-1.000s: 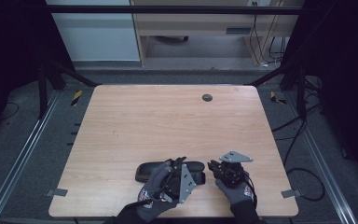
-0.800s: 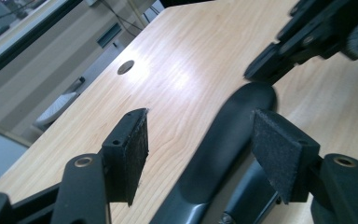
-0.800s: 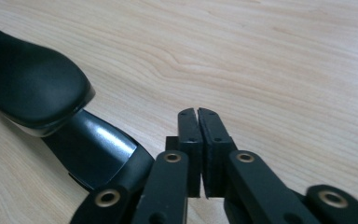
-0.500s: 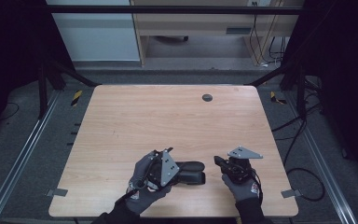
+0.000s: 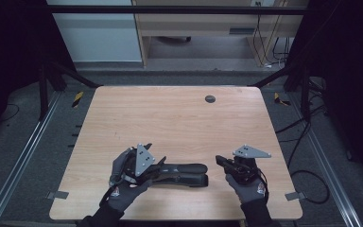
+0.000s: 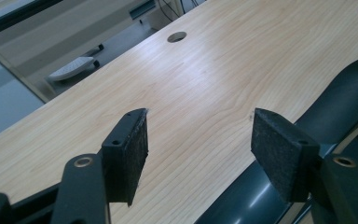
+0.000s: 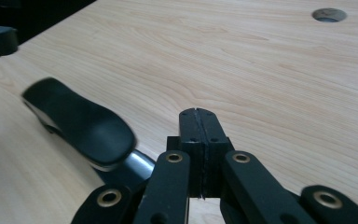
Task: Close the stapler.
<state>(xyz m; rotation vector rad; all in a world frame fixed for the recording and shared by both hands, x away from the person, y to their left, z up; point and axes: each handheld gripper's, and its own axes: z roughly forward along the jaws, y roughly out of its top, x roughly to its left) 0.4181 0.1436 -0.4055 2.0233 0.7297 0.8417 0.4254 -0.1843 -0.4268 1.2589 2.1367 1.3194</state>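
A long black stapler-like tool [image 5: 185, 173] lies flat near the table's front edge, seen also in the left gripper view [image 6: 345, 102] and in the right gripper view [image 7: 81, 123]. My left gripper [image 5: 160, 165] is at the tool's left end, held by a gloved hand. Its jaws stand open [image 6: 200, 144] with only bare wood between the pads, and the tool runs beside the right-hand jaw. My right gripper [image 5: 221, 161] hovers just off the tool's right end. Its jaws are shut [image 7: 199, 119] and pressed together with nothing in them.
The wooden table [image 5: 170, 118] has a round cable hole [image 5: 210, 99] near its far edge. Metal rails [image 5: 23, 156] run along both sides on the floor. A desk and cables [image 5: 269, 28] stand beyond the far edge.
My left hand has slid left along the tool, uncovering its middle and right part. The right gripper has lifted a little and drawn slightly away from the tool's right end.
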